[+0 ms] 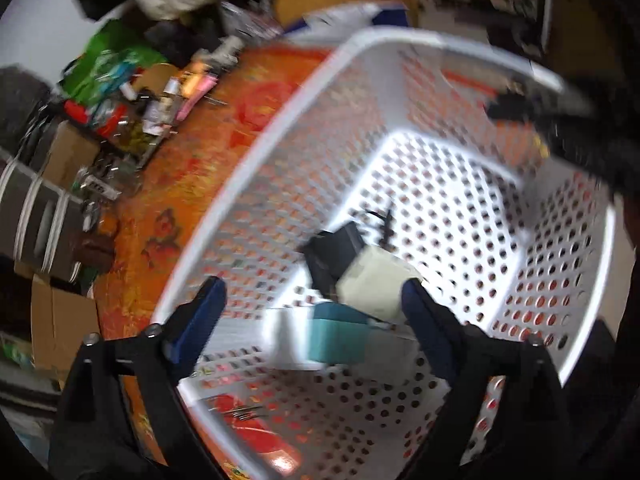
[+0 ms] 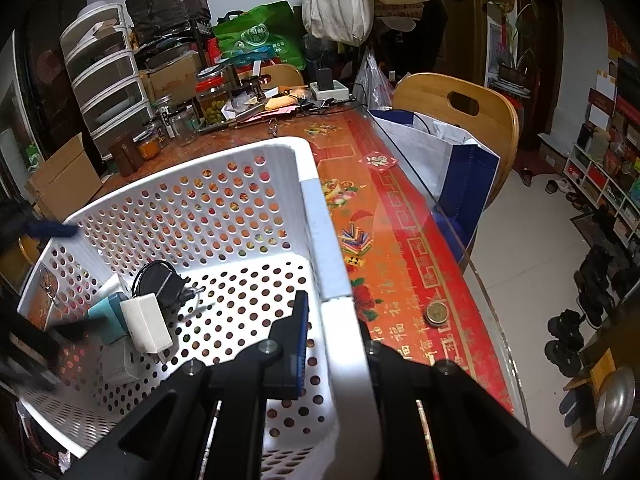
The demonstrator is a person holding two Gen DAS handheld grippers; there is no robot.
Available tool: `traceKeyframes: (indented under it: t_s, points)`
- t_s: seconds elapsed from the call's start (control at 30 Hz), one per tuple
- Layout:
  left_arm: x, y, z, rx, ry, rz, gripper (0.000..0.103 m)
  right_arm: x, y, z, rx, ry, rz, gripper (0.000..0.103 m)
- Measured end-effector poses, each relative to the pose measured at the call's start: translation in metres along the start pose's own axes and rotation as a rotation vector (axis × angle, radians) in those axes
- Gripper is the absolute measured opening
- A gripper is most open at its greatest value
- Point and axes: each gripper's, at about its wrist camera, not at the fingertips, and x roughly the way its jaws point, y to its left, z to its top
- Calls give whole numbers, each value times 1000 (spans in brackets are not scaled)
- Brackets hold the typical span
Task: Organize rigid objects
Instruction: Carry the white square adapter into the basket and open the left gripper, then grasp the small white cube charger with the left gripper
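Note:
A white perforated basket sits on the orange-red table. Inside lie a black power adapter, a white boxy charger and a teal box. My left gripper is open above the basket's near side, over these items, holding nothing. My right gripper is shut on the basket's right rim, one finger inside the wall and the other hidden outside it. The right gripper also shows blurred in the left wrist view.
A round coin-like tin lies on the table right of the basket. Jars, bags and clutter crowd the table's far end. A wooden chair with a white-blue bag stands by the table's glass edge. Drawers stand at left.

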Motion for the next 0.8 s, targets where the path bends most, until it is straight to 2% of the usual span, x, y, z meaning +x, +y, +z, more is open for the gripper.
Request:
traceKeyframes:
  t_s: [0.13,0.2,0.3,0.37,0.43,0.53,0.57,0.7,0.77,0.8]
  points:
    - [-38,50,-17,-107,-107,31,92,0,0,0,2,3,3,9]
    - [-58,88,-34,-206,-169,32,95,0,-1,0,1,4,2,9]
    - [-63,149,-65,-366,-203,58,103,1,-1,1,-6,11,-5,9]
    - [-50,187,-83,-463,-189,43,103,1,-1,1,-7,12,-3,9]
    - [-20,220,-106,-565,-141,27,103,1,0,1,-6,12,-3,9]
    - [47,247,-132,-650,-21,-8,102,1,-1,1,-2,11,-3,9]
    - [63,249,-138,-661,1,-17,101,1,0,1,-2,11,-4,9]
    - [117,255,-157,-718,44,-137,97,1,0,1,-2,17,-3,9]
    - [121,247,-156,-718,18,-170,97,1,-1,1,-3,20,-4,9]
    - [120,242,-154,-703,12,-159,97,2,-1,1,-3,21,-2,9]
